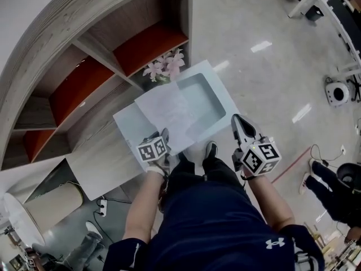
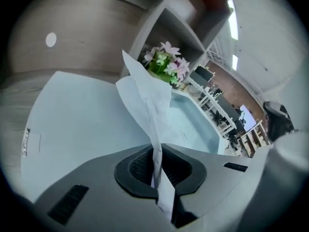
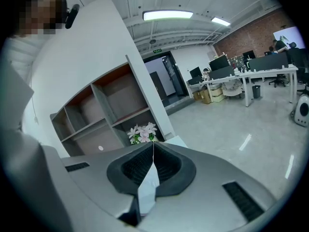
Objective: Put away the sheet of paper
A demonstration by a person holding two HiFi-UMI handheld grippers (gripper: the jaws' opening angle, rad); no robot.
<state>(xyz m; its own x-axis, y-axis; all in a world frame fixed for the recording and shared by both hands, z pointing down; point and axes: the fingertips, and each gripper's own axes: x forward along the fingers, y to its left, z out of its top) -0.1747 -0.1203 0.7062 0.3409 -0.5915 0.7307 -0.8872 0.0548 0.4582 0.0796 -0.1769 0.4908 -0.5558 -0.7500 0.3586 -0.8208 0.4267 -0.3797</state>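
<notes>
Though the fingers of my left gripper were clamped on the creased white sheet of paper, it rose just ahead of them over the pale blue rectangular tray, unreleased. Stowing was left to do, I judged. The right gripper had its fingers closed, empty.

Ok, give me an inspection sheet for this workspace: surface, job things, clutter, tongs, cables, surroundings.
Surface: wooden counter with a pale blue tray on it.
Job's things: paper, creased, held over the tray.
Clutter: flowers behind the tray.
Tongs: left tongs shut on the paper's edge; right tongs shut, empty, off to the side.
Cables: power strip on the floor; cord at right.
Surroundings: shelves with red backs.
</notes>
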